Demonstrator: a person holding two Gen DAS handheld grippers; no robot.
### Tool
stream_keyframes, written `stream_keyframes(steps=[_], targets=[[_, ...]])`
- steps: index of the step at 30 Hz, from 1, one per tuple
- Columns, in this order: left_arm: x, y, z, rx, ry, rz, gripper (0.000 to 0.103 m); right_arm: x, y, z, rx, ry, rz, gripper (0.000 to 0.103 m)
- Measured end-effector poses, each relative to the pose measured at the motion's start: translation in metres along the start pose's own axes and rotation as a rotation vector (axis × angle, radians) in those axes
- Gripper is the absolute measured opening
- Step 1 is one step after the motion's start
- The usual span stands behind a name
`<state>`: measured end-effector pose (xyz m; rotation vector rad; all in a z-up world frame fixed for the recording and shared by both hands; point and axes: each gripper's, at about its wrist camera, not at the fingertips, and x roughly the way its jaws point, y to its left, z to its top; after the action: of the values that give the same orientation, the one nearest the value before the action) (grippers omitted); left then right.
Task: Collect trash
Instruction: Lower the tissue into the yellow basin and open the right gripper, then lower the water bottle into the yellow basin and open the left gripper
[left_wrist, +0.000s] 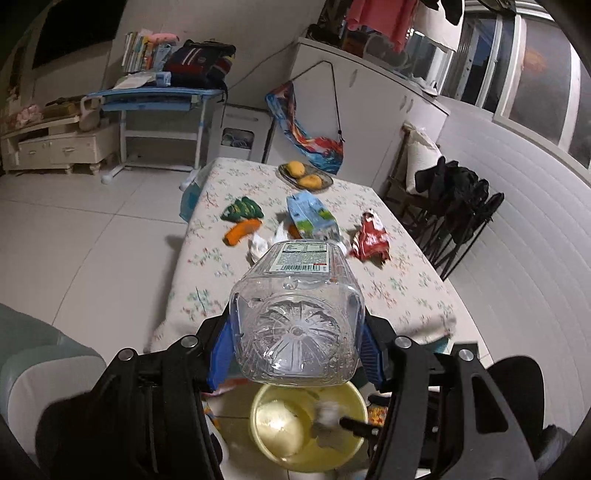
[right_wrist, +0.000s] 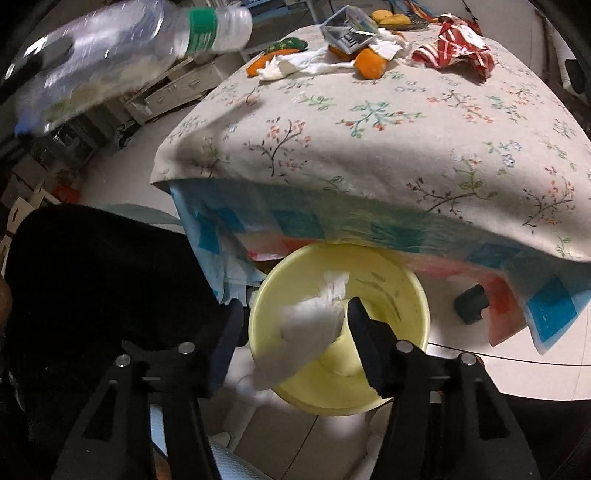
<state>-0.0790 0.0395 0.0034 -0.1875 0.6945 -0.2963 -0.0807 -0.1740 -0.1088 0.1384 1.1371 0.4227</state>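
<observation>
Right at your right gripper (right_wrist: 291, 325), the jaws stand apart and a crumpled tissue (right_wrist: 310, 325) sits loose between them, blurred, directly over the yellow bin (right_wrist: 413, 306). Neither pad seems to press on it, so I'd call that a release, placed so it drops straight in. The bin stands on the floor just under the table's near edge, handy for both hands.

Your left gripper (left_wrist: 295, 332) clamps the clear bottle (left_wrist: 295, 321) by its base, blue pads on both sides, neck pointing away. You've got it above the bin (left_wrist: 266, 443), with the tissue (left_wrist: 327, 415) showing below, so it looks next in line.

Further out on the table (left_wrist: 399, 295): white tissues (left_wrist: 258, 247), a blue carton (left_wrist: 310, 214) and a red wrapper (left_wrist: 371, 240) remain uncollected, well beyond either gripper.
</observation>
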Motion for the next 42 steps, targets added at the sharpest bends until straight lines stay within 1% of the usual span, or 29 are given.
stream_keyframes(steps=[1, 4, 8, 11, 15, 17, 22, 30, 34, 36, 38, 42], targets=[[-0.001, -0.002, -0.004, 0.002, 0.005, -0.002, 0.055, -0.005, -0.002, 0.0, 0.01, -0.018, -0.002, 0.063], [-0.003, -0.007, -0.014, 0.011, 0.026, -0.005, 0.055, -0.021, -0.007, -0.003, 0.041, -0.079, -0.003, 0.064], [-0.005, -0.018, -0.029, 0.027, 0.062, -0.017, 0.055, -0.054, -0.02, -0.001, 0.111, -0.228, 0.002, 0.071], [-0.005, -0.027, -0.043, 0.043, 0.103, -0.035, 0.055, -0.076, -0.029, 0.001, 0.152, -0.327, 0.0, 0.072], [0.002, -0.04, -0.065, 0.066, 0.175, -0.05, 0.055, -0.092, -0.036, 0.0, 0.187, -0.402, -0.002, 0.072], [0.012, -0.047, -0.078, 0.084, 0.232, -0.05, 0.055, -0.094, -0.039, 0.002, 0.202, -0.416, 0.001, 0.072], [0.041, -0.061, -0.098, 0.122, 0.352, -0.048, 0.055, -0.088, -0.045, 0.003, 0.222, -0.413, 0.011, 0.072], [0.093, -0.074, -0.122, 0.167, 0.504, -0.014, 0.055, -0.091, -0.051, 0.0, 0.247, -0.421, 0.023, 0.073], [0.11, -0.083, -0.134, 0.206, 0.566, -0.008, 0.055, -0.09, -0.055, 0.0, 0.262, -0.416, 0.03, 0.074], [0.115, -0.086, -0.139, 0.227, 0.583, 0.0, 0.055, -0.089, -0.056, -0.001, 0.265, -0.414, 0.031, 0.074], [0.117, -0.089, -0.142, 0.246, 0.594, 0.011, 0.056, -0.089, -0.056, -0.001, 0.265, -0.414, 0.031, 0.074], [0.12, -0.086, -0.143, 0.244, 0.599, 0.025, 0.056, -0.088, -0.057, -0.001, 0.267, -0.412, 0.029, 0.075]])
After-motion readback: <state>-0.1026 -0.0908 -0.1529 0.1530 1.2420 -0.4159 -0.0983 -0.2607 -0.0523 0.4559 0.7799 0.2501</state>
